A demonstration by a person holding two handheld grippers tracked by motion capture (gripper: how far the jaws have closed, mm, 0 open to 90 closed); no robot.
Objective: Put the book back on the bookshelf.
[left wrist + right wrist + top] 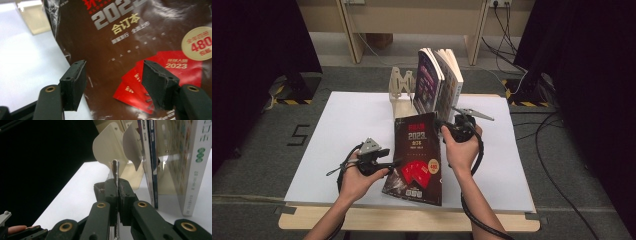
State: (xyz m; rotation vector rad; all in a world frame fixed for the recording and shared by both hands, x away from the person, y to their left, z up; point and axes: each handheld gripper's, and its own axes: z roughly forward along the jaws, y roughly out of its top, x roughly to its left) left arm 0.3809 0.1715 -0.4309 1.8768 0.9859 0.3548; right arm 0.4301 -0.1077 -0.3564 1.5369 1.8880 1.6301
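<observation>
A dark brown magazine (pixel 417 155) with "2023" and red cards on its cover is tilted over the white table top, its near edge low. My right gripper (pixel 440 128) is shut on its upper right edge; in the right gripper view the thin edge of the magazine (pixel 115 167) stands pinched between the jaws of the right gripper (pixel 116 192). My left gripper (pixel 395 163) sits at the magazine's lower left edge. Seen up close, the left gripper (pixel 113 82) is open, with the magazine cover (pixel 130 45) beyond its jaws and nothing pressed between the pads.
A pale wooden book stand (pixel 402 91) stands at the back of the white table sheet (pixel 352 130). Two upright books (pixel 439 82) lean in it, just behind the magazine. In the right gripper view the books (pixel 197 165) stand close on the right, beside the stand's curved end plate (pixel 110 147).
</observation>
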